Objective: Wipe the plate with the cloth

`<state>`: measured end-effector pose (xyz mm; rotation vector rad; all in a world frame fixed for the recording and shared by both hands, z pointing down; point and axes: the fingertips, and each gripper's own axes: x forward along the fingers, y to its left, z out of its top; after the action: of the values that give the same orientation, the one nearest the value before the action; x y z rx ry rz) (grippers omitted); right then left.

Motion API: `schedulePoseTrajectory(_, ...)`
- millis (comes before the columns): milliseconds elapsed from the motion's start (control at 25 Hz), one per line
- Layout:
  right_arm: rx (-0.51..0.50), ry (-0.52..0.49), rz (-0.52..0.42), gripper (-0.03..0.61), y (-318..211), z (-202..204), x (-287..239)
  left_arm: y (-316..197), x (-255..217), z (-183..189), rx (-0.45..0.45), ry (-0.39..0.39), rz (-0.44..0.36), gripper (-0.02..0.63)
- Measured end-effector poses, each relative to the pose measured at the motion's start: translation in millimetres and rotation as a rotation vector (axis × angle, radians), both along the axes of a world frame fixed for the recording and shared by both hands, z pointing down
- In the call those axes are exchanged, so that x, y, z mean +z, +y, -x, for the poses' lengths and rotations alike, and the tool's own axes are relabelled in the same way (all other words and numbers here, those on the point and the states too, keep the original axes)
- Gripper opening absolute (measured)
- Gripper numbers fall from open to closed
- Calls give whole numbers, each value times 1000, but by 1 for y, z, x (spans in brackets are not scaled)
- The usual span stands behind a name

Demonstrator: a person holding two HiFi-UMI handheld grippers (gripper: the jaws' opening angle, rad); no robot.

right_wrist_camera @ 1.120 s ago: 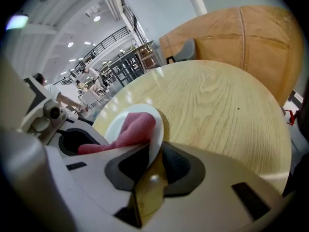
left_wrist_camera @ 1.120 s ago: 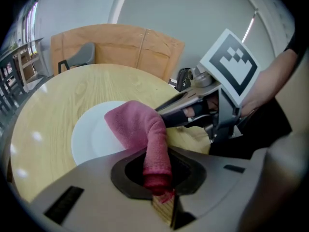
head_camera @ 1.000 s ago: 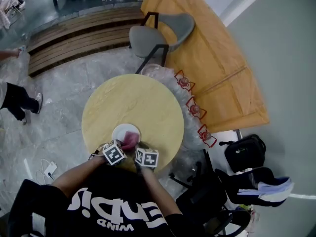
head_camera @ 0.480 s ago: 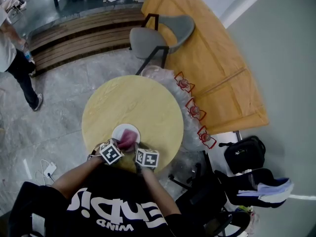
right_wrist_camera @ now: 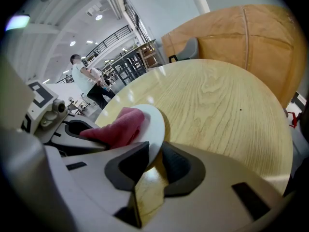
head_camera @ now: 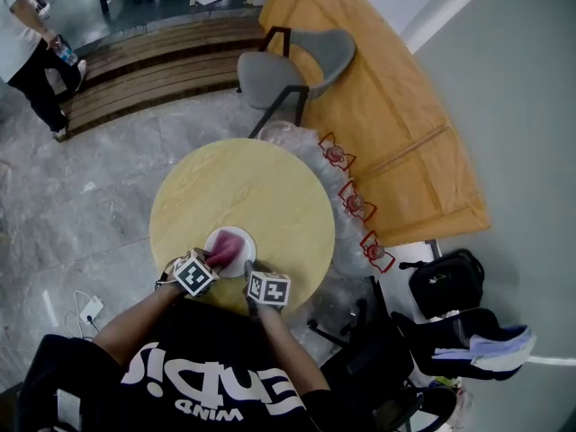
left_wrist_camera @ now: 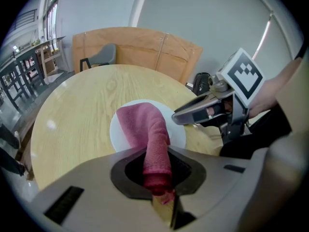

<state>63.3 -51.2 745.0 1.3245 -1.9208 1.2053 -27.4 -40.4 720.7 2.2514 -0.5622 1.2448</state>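
A small white plate [head_camera: 219, 238] [left_wrist_camera: 121, 132] [right_wrist_camera: 154, 124] lies near the front edge of the round wooden table [head_camera: 261, 187]. My left gripper [head_camera: 209, 261] [left_wrist_camera: 155, 178] is shut on a pink cloth [head_camera: 230, 243] [left_wrist_camera: 149, 129] [right_wrist_camera: 118, 127], whose free end is draped over the plate. My right gripper [head_camera: 248, 271] [right_wrist_camera: 153, 161] is shut on the plate's near rim, and its jaws show at the right of the left gripper view [left_wrist_camera: 198, 112].
A grey chair [head_camera: 292, 61] stands at the table's far side. Red-framed objects [head_camera: 353, 198] and dark bags [head_camera: 445, 282] lie on the floor to the right. A person [head_camera: 31, 34] stands far off at upper left. A wooden panel [head_camera: 387, 106] fills the upper right.
My left gripper has shifted left and slightly toward me, dragging the pink cloth across the plate. The right gripper and plate stay put. The distant person has walked further away.
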Motion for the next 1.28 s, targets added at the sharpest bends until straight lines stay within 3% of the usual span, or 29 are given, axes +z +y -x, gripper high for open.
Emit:
schedulePoseTrajectory(920, -65, -1, 1, 101, 3, -14, -17, -31, -15, 46, -85, -66, -53, 52)
schedulePoseTrajectory(1120, -42, -59, -100, 101, -11, -22, -65, -54, -59, 50, -134, 1, -123, 52)
schedulePoseTrajectory(1280, -23, -41, -303, 84, -27, -21, -131, -69, -109, 45, -168, 93, -218, 52)
